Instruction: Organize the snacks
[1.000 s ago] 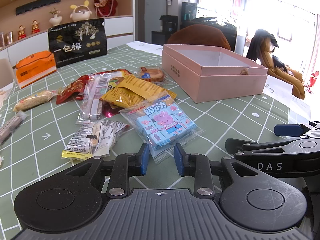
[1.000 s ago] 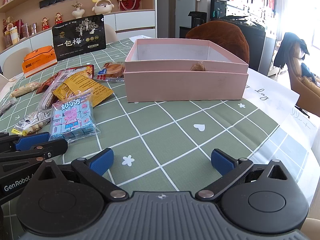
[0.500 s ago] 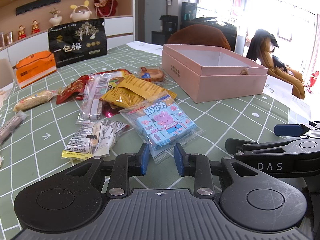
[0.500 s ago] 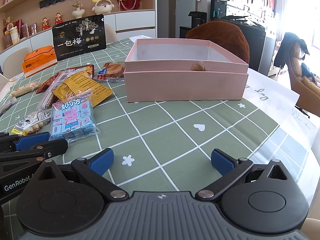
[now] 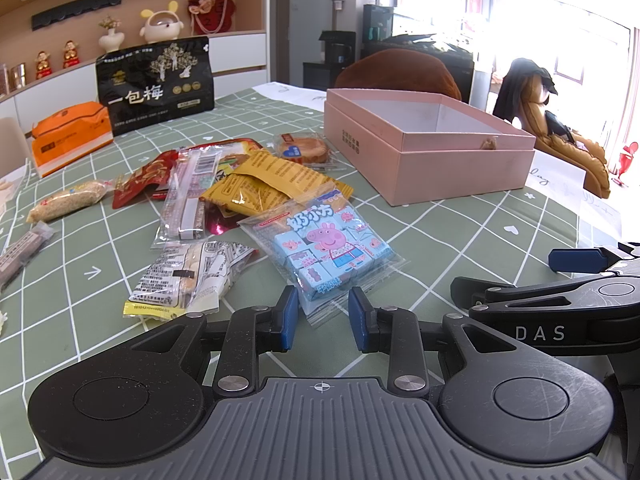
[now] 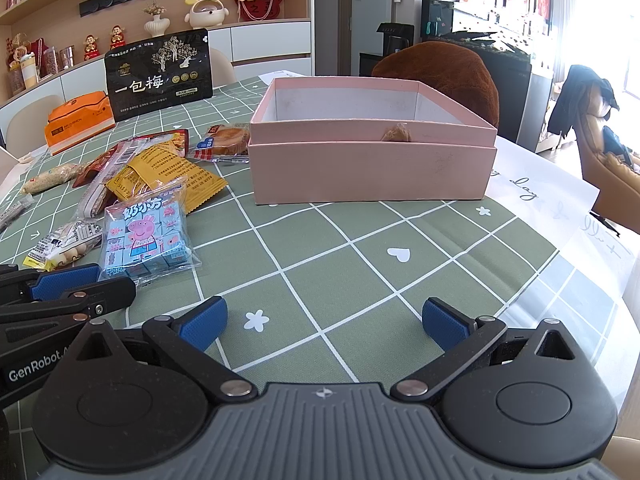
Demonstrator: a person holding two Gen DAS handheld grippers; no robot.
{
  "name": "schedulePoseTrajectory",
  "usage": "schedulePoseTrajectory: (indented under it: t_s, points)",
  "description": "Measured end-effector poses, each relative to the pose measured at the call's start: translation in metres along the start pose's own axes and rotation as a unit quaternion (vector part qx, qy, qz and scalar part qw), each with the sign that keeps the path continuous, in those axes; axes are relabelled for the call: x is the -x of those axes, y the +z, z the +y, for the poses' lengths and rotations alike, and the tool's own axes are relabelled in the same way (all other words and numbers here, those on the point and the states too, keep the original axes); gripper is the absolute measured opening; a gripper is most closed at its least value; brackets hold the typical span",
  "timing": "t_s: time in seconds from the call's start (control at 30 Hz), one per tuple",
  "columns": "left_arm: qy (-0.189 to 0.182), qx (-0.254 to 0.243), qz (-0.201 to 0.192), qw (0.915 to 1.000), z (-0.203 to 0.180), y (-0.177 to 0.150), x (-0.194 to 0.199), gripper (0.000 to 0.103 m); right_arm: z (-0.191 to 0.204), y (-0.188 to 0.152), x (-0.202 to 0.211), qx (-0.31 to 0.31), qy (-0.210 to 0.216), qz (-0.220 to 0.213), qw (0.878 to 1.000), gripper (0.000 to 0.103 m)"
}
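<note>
A pile of snack packets lies on the green checked tablecloth [image 5: 460,240]. Nearest is a blue Peppa Pig packet [image 5: 326,246], also in the right wrist view [image 6: 146,236]. Behind it lie a yellow packet [image 5: 272,188], a clear striped packet [image 5: 190,196], a red packet [image 5: 144,176] and a black-and-white printed packet [image 5: 188,276]. An open pink box [image 5: 424,148] stands to the right, also in the right wrist view [image 6: 372,160]. My left gripper [image 5: 323,318] is partly open and empty, just short of the Peppa Pig packet's edge. My right gripper [image 6: 323,322] is wide open and empty.
A black standing bag [image 5: 156,86] and an orange box [image 5: 70,138] stand at the back left. A wrapped cake [image 5: 302,148] lies beside the pink box. A white paper [image 6: 560,208] lies at the right table edge. Chairs stand beyond the table.
</note>
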State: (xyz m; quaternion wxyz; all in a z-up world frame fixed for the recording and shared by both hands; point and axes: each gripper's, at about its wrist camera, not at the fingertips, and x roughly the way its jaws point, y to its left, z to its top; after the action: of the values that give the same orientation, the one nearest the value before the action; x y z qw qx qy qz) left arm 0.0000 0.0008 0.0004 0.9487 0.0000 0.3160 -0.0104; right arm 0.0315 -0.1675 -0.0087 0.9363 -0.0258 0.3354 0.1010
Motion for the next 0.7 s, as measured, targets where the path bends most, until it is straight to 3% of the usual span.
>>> schedulePoseTrajectory:
  t_s: [0.7]
  points:
    - [0.006,-0.005,0.0,1.0,-0.0038,0.0008,-0.0006,0.033,0.0001,0.0,-0.0002,0.0,0.0,0.0,1.0,0.103]
